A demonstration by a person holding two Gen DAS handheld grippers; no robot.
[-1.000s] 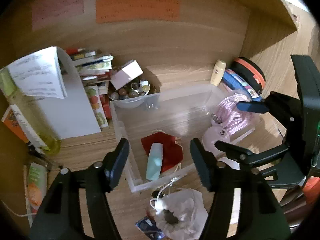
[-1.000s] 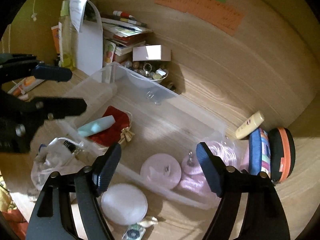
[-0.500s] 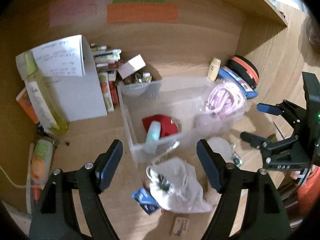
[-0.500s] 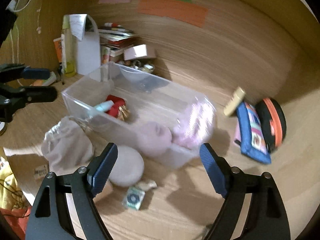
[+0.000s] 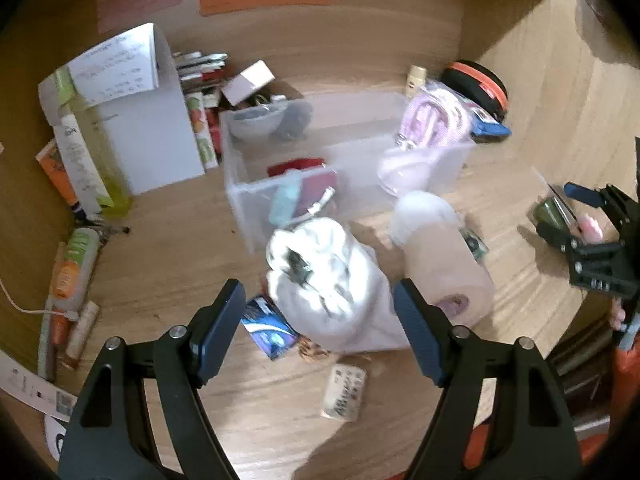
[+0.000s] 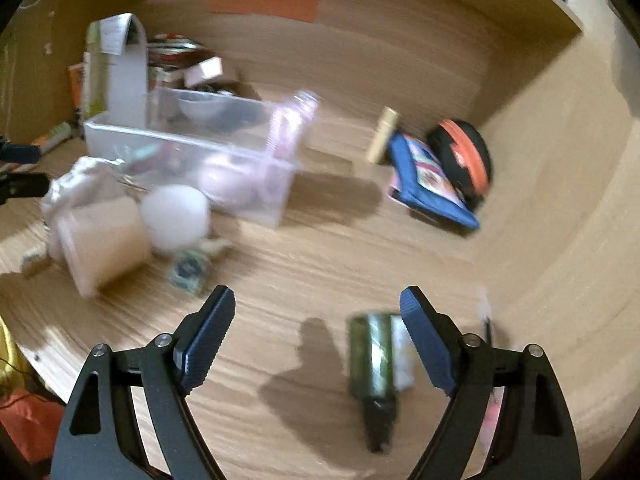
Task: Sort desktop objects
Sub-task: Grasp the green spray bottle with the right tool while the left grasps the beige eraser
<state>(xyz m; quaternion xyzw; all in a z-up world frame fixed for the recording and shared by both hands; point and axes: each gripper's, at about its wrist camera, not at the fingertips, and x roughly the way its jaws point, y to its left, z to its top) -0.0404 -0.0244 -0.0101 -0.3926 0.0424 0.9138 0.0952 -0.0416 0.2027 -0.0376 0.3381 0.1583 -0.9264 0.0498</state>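
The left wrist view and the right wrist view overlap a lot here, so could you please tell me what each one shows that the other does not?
Only the left wrist view shows the blue packet beside the white drawstring pouch, with the open left gripper above them. Only the right wrist view shows the whole dark green bottle lying on the desk under the open right gripper. Both show the clear plastic bin and the black and orange case.

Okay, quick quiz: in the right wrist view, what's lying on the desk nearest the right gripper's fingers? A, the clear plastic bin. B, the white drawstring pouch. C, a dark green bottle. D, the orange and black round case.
C: the dark green bottle lies on its side just inside the right gripper's open fingers, untouched; the rest sit farther back.
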